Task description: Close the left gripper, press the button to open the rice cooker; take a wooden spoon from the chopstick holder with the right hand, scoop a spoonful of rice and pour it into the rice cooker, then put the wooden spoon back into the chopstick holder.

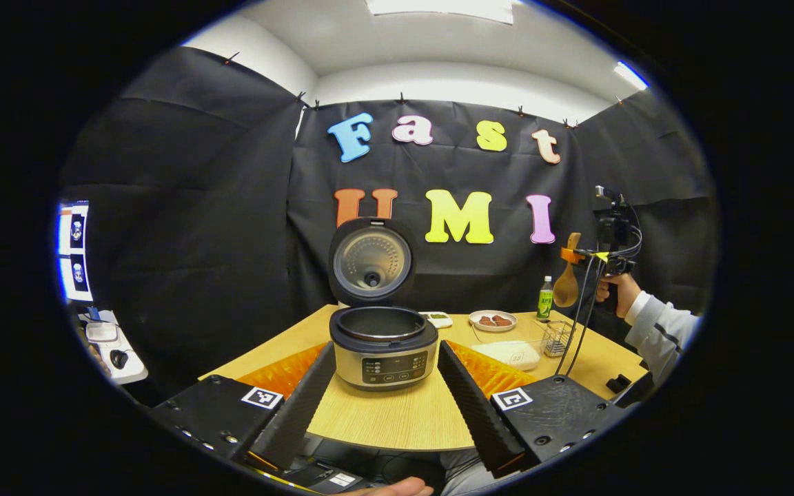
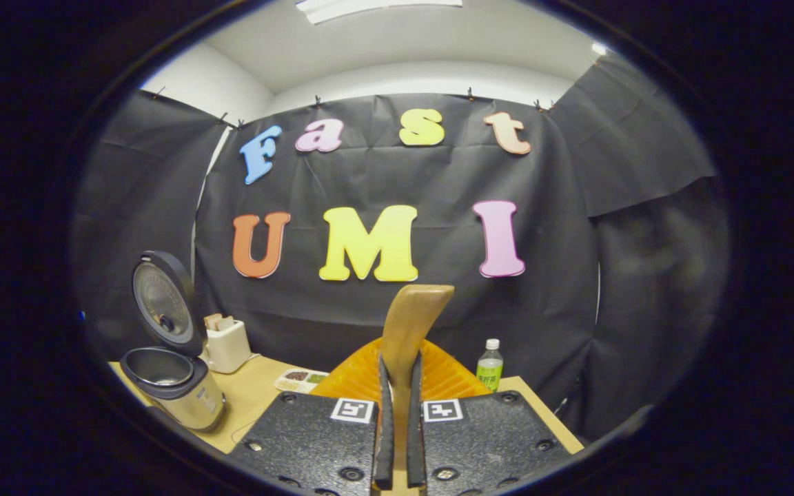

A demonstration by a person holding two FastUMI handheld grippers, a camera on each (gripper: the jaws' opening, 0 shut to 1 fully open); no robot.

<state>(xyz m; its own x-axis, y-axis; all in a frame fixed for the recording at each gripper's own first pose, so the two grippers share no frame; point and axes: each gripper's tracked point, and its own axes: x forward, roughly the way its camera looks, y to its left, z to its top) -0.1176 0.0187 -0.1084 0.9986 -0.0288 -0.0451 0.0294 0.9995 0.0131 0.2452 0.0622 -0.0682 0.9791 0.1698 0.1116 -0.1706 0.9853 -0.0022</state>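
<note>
The rice cooker (image 1: 383, 348) stands open on the wooden table (image 1: 404, 417), its lid (image 1: 371, 262) tipped up and the inner pot dark. My left gripper (image 1: 387, 353) hangs open just in front of it, fingers apart on either side of the body. At the far right my right gripper (image 1: 579, 256) is raised above the table, with the wooden spoon (image 1: 566, 286) hanging from it bowl down. In the right gripper view my right gripper (image 2: 399, 364) is shut on the spoon's handle (image 2: 409, 324), which sticks up past the fingers. The cooker (image 2: 175, 386) sits low at the left.
A wire chopstick holder (image 1: 557, 337) and a clear box of rice (image 1: 511, 353) stand right of the cooker. Behind them are a plate of food (image 1: 493, 320), a green bottle (image 1: 544, 300) and a small dish (image 1: 438, 319). A white appliance (image 2: 226, 344) stands behind the cooker.
</note>
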